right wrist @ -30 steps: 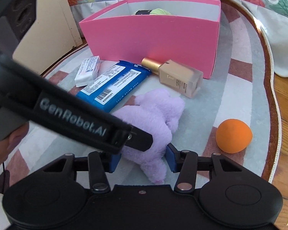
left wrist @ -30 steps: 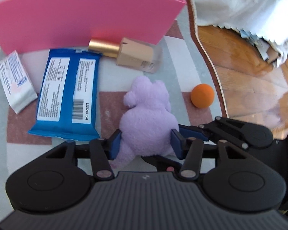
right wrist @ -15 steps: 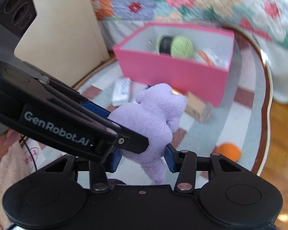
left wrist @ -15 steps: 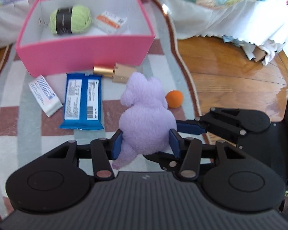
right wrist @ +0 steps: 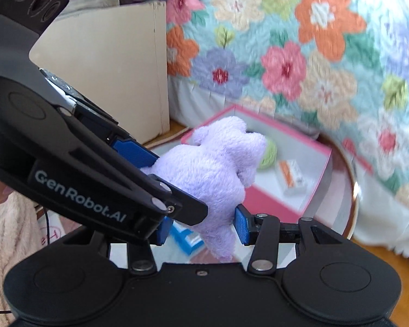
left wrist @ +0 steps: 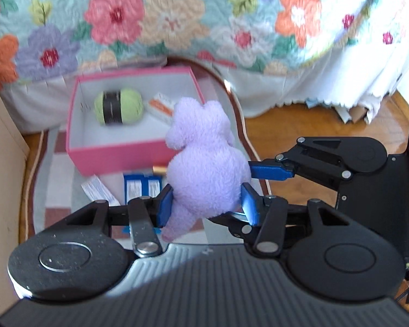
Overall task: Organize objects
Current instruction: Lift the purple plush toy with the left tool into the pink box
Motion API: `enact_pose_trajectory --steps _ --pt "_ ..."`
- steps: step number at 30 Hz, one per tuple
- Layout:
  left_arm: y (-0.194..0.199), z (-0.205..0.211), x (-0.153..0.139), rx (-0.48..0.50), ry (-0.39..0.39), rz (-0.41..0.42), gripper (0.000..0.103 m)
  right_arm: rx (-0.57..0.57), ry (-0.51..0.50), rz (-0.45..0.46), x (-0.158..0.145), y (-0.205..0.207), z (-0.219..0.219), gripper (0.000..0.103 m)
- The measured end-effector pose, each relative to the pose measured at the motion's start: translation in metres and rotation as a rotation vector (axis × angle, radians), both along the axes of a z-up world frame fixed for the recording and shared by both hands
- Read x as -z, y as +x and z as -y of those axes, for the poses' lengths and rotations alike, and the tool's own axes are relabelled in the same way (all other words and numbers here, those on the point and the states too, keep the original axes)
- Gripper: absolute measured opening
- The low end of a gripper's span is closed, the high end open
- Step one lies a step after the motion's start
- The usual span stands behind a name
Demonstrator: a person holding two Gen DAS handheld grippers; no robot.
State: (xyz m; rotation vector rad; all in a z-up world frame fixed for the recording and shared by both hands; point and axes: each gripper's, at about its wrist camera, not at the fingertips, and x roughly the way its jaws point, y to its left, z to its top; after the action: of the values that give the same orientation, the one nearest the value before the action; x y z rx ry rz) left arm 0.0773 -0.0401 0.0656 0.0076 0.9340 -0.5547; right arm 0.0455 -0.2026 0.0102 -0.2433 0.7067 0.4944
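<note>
Plush transfer: both tongs pinch one toy ahead of the pink box.

Pink box (left wrist: 117, 155) lies forward of and below the tongs; carry the purple plush toy (left wrist: 207, 169) fully over its rim before releasing, either tong first. Left gripper (left wrist: 207, 204) and right gripper (right wrist: 201, 224) each pinch the lower body. The toy is fluffy, lavender, upright, and compresses softly between the pads.
</note>
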Motion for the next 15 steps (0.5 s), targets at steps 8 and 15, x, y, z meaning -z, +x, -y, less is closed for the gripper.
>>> enact_pose_trajectory --steps 8,15 --pt "0.035 -0.011 -0.017 -0.027 -0.014 0.031 0.05 -0.015 -0.031 0.049 -0.026 0.032 -0.013 0.052" --pt "0.095 -0.002 0.009 -0.065 0.001 -0.031 0.052 0.003 -0.042 -0.001 -0.005 0.087 -0.022 0.052"
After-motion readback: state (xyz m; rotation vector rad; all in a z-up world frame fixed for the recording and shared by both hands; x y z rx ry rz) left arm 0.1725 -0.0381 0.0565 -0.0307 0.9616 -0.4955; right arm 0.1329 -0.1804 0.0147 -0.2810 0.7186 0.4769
